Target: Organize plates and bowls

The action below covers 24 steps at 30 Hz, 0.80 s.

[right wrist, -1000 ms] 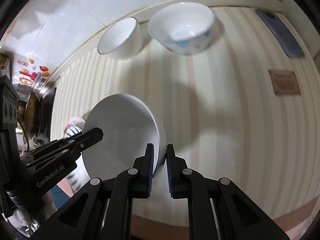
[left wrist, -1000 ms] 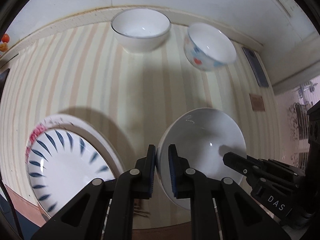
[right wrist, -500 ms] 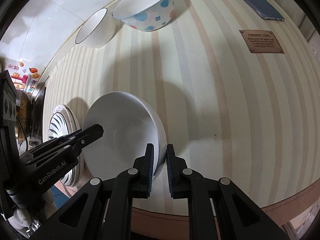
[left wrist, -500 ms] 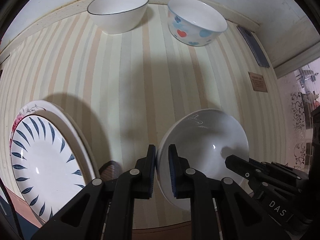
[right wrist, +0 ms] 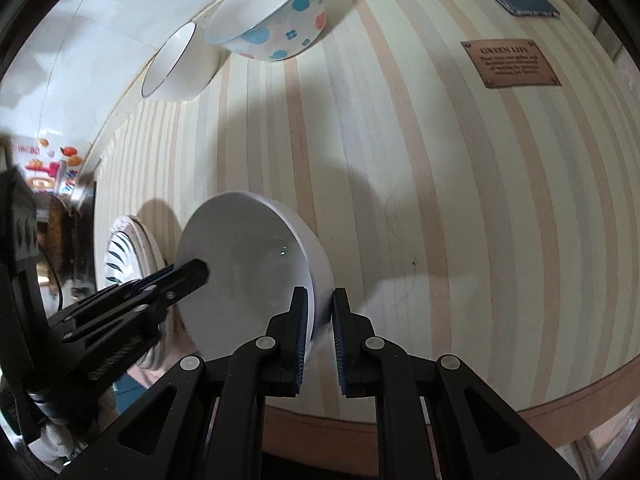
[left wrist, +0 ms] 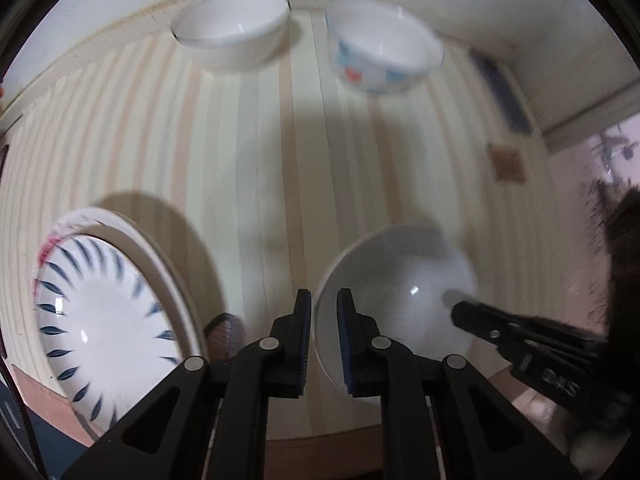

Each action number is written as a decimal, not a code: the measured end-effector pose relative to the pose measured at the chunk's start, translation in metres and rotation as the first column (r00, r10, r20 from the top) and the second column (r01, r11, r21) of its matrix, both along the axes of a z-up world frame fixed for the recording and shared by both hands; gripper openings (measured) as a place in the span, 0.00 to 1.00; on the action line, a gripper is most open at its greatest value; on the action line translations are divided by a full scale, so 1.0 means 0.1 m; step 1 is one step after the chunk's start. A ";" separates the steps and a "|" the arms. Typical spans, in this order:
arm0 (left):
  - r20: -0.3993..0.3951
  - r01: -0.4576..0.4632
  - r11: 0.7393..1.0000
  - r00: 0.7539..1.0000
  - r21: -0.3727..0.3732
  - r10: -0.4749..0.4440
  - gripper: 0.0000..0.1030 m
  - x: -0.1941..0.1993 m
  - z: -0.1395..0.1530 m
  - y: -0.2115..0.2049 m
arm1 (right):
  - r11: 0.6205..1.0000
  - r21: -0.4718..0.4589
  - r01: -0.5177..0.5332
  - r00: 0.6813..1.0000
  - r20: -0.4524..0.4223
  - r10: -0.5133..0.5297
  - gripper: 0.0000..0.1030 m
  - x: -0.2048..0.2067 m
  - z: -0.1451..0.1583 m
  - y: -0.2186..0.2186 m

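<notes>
Both grippers, left (left wrist: 324, 336) and right (right wrist: 320, 332), clamp opposite rims of a plain white plate (left wrist: 396, 300) above the striped table (left wrist: 260, 160). Left of it, two plates (left wrist: 104, 320) sit stacked; beyond it, two bowls (left wrist: 232, 36) wait unstacked.
</notes>
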<state>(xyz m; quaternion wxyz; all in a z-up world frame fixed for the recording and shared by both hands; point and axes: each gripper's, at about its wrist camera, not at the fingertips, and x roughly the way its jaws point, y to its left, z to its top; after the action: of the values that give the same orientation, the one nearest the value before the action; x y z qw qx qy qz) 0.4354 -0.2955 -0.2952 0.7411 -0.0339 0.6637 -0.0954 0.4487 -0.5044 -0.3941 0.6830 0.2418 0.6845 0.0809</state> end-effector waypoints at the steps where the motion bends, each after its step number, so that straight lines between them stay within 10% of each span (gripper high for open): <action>1: 0.019 -0.008 1.000 1.000 -0.013 0.008 0.12 0.04 0.11 0.03 | 1.000 0.018 0.011 1.000 -0.002 -0.011 0.14 0.02 0.03 -0.04; 5: 0.099 -0.055 0.997 0.993 -0.048 0.059 0.31 0.42 0.45 0.13 | 0.997 0.046 0.065 0.998 0.022 -0.066 0.16 0.24 0.19 -0.28; 8: 0.131 -0.105 0.994 0.985 -0.042 0.110 0.32 0.87 0.44 0.17 | 0.991 0.069 0.115 0.991 0.058 -0.119 0.35 0.58 0.26 -0.42; 14: 0.080 -0.112 0.993 0.990 -0.037 0.115 0.32 1.64 0.12 0.03 | 0.985 0.062 0.159 0.977 0.134 -0.166 0.37 1.46 0.28 -0.45; 21: 0.004 -0.052 0.999 0.999 0.012 0.052 0.31 2.07 -0.40 -0.21 | 0.990 -0.023 0.137 0.982 0.134 -0.133 0.37 2.16 0.06 -0.30; 24: 0.005 -0.006 1.000 1.000 0.031 0.005 0.12 2.12 -0.49 -0.31 | 0.991 -0.048 0.125 0.984 0.132 -0.118 0.28 2.25 -0.03 -0.25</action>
<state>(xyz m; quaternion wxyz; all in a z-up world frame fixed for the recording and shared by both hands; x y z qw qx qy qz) 0.6473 -0.3269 -0.3438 0.7434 -0.0240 0.6633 -0.0831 0.6737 -0.5298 -0.3970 0.7358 0.2583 0.6250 0.0354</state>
